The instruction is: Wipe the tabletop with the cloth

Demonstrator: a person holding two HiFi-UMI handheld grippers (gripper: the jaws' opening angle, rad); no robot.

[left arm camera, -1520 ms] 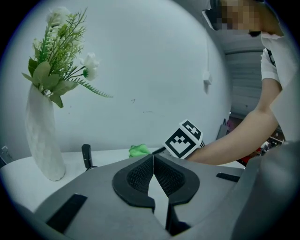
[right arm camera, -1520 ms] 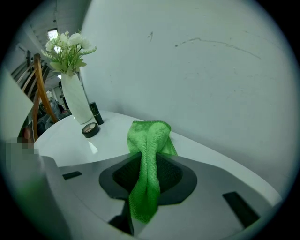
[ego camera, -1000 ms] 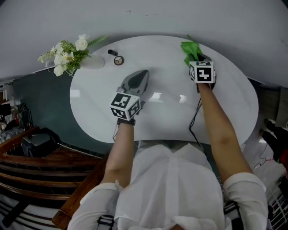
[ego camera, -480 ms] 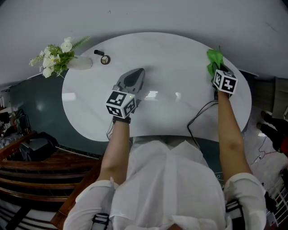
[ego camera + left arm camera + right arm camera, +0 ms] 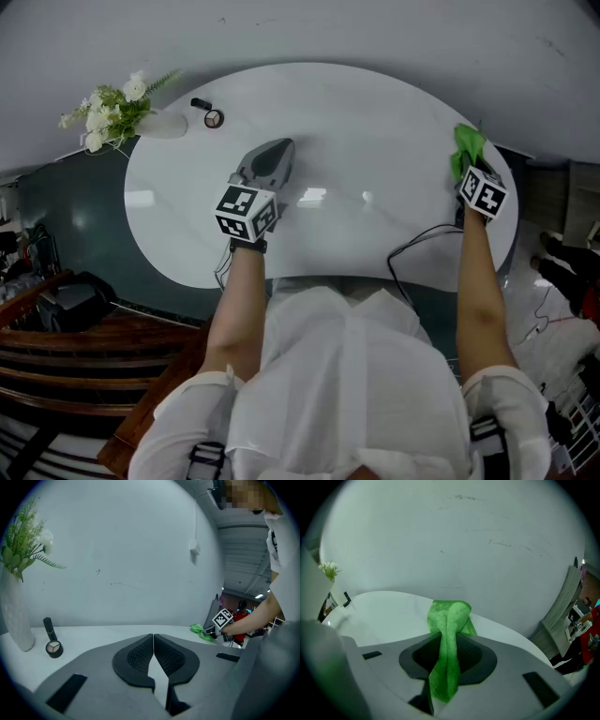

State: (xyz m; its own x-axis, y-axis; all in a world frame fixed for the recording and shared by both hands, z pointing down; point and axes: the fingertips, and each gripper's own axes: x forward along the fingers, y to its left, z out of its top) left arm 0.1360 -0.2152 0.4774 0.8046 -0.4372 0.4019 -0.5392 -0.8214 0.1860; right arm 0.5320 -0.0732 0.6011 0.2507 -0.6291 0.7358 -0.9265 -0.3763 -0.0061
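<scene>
The green cloth (image 5: 467,148) lies at the right rim of the white oval table (image 5: 356,112), and my right gripper (image 5: 473,172) is shut on it. In the right gripper view the cloth (image 5: 449,634) is bunched between the jaws and folds forward onto the tabletop (image 5: 389,613). My left gripper (image 5: 269,161) rests over the table's middle left, shut, with nothing between its jaws (image 5: 153,654). From the left gripper view the cloth (image 5: 200,631) and the right gripper's marker cube (image 5: 223,619) show far off at the right.
A white vase of flowers (image 5: 161,123) stands at the table's far left, with a dark tube (image 5: 200,104) and a small round compact (image 5: 214,118) beside it. A black cable (image 5: 412,246) hangs off the near edge. A grey wall (image 5: 309,33) runs behind the table.
My right gripper has dragged the green cloth rightward along the table's far side to the right rim. The left gripper has stayed in place.
</scene>
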